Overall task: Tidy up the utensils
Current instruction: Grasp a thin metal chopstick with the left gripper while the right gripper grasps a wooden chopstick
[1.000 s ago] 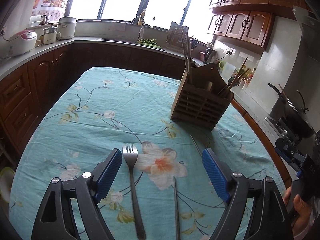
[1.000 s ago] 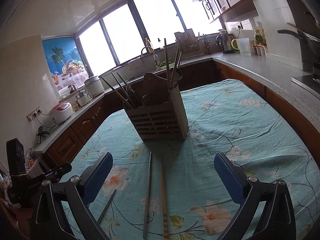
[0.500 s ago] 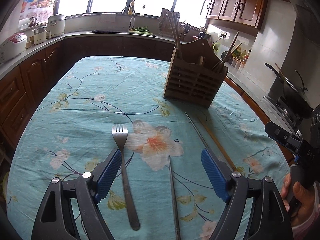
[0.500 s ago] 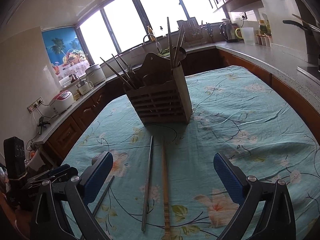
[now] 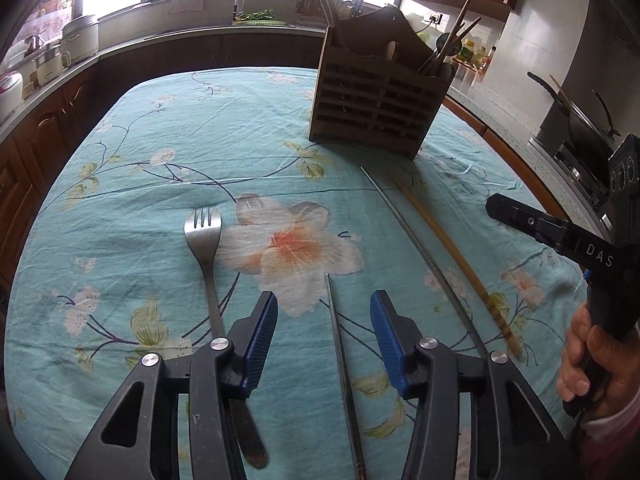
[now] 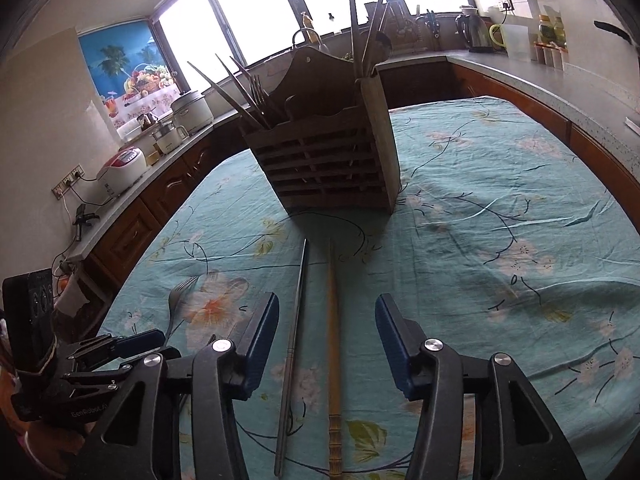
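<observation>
A slatted wooden utensil holder [image 5: 376,104] [image 6: 324,160] stands on the floral tablecloth with chopsticks and spoons in it. My left gripper [image 5: 324,340] hangs low over the cloth. Its jaws are closing around a loose metal chopstick [image 5: 340,360], and the pads do not touch it. A fork [image 5: 204,240] lies just left of it, its handle running under the left finger. My right gripper [image 6: 326,332] is closing too. A second metal chopstick [image 6: 296,320] and a wooden chopstick [image 6: 333,320] lie side by side between its pads, untouched.
The teal tablecloth [image 6: 500,200] covers the table. Kitchen counters with rice cookers [image 6: 120,168], a kettle and a stove with a pan [image 5: 576,128] ring it. A hand [image 5: 588,364] holding the right gripper's handle shows at the right of the left wrist view.
Both grippers have come down toward the cloth and their jaws have narrowed. The left one has shifted right, so the fork now lies outside its jaws and only the metal chopstick stays between them.
</observation>
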A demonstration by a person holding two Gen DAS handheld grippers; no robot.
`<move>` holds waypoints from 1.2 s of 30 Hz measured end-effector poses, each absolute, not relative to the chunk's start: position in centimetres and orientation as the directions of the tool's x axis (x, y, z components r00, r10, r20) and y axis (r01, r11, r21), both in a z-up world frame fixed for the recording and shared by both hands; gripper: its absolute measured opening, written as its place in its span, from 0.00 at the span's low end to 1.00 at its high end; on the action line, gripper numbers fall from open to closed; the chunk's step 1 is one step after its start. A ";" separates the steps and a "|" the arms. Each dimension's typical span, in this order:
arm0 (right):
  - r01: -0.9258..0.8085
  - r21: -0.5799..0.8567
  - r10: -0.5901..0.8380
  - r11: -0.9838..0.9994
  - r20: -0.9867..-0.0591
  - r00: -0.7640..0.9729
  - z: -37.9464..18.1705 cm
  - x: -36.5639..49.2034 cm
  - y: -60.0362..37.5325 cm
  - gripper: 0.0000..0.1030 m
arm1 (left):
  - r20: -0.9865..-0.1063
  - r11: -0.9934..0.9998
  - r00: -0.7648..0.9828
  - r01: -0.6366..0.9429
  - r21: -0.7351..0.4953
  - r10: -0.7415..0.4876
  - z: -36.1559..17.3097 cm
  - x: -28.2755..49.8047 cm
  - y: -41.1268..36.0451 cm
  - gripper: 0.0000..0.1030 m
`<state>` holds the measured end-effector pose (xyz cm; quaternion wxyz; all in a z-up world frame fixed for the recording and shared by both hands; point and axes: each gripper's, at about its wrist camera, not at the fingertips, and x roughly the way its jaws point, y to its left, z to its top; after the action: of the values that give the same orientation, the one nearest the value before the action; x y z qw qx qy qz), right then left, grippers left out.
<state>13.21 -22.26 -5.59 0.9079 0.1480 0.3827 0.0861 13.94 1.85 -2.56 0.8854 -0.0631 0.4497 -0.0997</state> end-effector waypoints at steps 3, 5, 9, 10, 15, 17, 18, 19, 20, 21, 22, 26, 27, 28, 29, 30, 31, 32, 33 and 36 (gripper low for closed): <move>-0.047 0.321 0.270 0.946 -0.700 0.661 -6.5 14.5 -21.8 0.42 | -0.804 0.970 0.542 0.126 -0.208 -0.243 -3.3 15.0 1.4 0.32; -0.047 0.313 0.269 0.949 -0.719 0.641 -7.2 15.4 -21.6 0.38 | -0.818 0.969 0.520 0.139 -0.203 -0.246 -3.8 15.5 1.0 0.29; -0.050 0.292 0.259 0.955 -0.744 0.615 -8.2 16.9 -21.3 0.34 | -0.835 0.973 0.502 0.167 -0.159 -0.223 -4.7 16.2 0.0 0.22; -0.051 0.286 0.256 0.957 -0.749 0.611 -8.4 17.3 -21.2 0.33 | -0.839 0.975 0.503 0.169 -0.142 -0.210 -4.8 16.4 -0.2 0.20; -0.059 0.256 0.241 0.965 -0.771 0.590 -9.0 19.3 -20.9 0.30 | -0.832 0.973 0.507 0.156 -0.170 -0.227 -5.2 17.3 0.4 0.06; -0.065 0.236 0.229 0.970 -0.786 0.574 -9.3 20.3 -20.4 0.29 | -0.829 0.971 0.507 0.163 -0.177 -0.236 -5.2 17.5 0.3 0.06; -0.071 0.225 0.225 0.972 -0.790 0.571 -9.4 20.7 -20.2 0.29 | -0.830 0.971 0.505 0.164 -0.176 -0.236 -5.3 17.6 0.3 0.06; -0.079 0.211 0.218 0.974 -0.793 0.570 -9.3 21.0 -20.0 0.29 | -0.832 0.970 0.502 0.162 -0.179 -0.237 -5.4 17.8 0.3 0.06; -0.086 0.196 0.210 0.977 -0.798 0.565 -9.3 21.4 -19.7 0.29 | -0.834 0.970 0.497 0.156 -0.186 -0.240 -5.3 18.0 0.4 0.06; -0.091 0.184 0.203 0.979 -0.802 0.561 -9.3 21.9 -19.5 0.29 | -0.837 0.970 0.490 0.152 -0.191 -0.242 -5.3 18.1 0.5 0.06; -0.093 0.177 0.199 0.980 -0.806 0.558 -9.3 22.2 -19.4 0.29 | -0.840 0.970 0.486 0.153 -0.190 -0.241 -5.3 18.2 0.4 0.06; -0.118 0.126 0.170 0.985 -0.825 0.539 -9.5 23.7 -18.5 0.30 | -0.843 0.972 0.488 0.161 -0.169 -0.227 -5.2 18.3 0.2 0.06; -0.128 0.104 0.158 0.986 -0.825 0.543 -9.5 23.8 -18.2 0.30 | -0.842 0.973 0.492 0.165 -0.161 -0.223 -5.2 18.3 0.1 0.06; -0.137 0.080 0.143 0.987 -0.825 0.547 -9.6 23.8 -17.9 0.29 | -0.839 0.974 0.498 0.171 -0.152 -0.218 -5.2 18.2 -0.1 0.06; -0.141 0.057 0.126 0.988 -0.824 0.552 -9.6 23.7 -17.6 0.27 | -0.836 0.974 0.504 0.176 -0.145 -0.216 -5.2 18.2 -0.3 0.06; -0.147 0.054 0.128 0.988 -0.823 0.553 -9.6 23.6 -17.5 0.17 | -0.834 0.974 0.509 0.178 -0.143 -0.216 -5.2 18.2 -0.3 0.05; -0.149 0.068 0.140 0.987 -0.823 0.551 -9.6 23.4 -17.5 0.07 | -0.832 0.974 0.512 0.178 -0.142 -0.215 -5.2 18.1 -0.4 0.04; -0.145 0.078 0.146 0.986 -0.823 0.549 -9.5 23.4 -17.7 0.07 | -0.830 0.973 0.514 0.180 -0.142 -0.216 -5.3 18.1 -0.4 0.04; -0.142 0.092 0.155 0.986 -0.822 0.548 -9.5 23.2 -17.9 0.06 | -0.830 0.973 0.514 0.181 -0.143 -0.218 -5.3 18.1 -0.4 0.03; -0.124 0.176 0.215 0.977 -0.805 0.553 -9.0 22.0 -18.9 0.05 | -0.823 0.967 0.511 0.177 -0.181 -0.248 -5.1 17.9 0.1 0.02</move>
<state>22.05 -18.92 -9.03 0.8797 0.0493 0.4630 0.0965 17.94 0.12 -5.10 0.8684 -0.0367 0.4791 -0.1223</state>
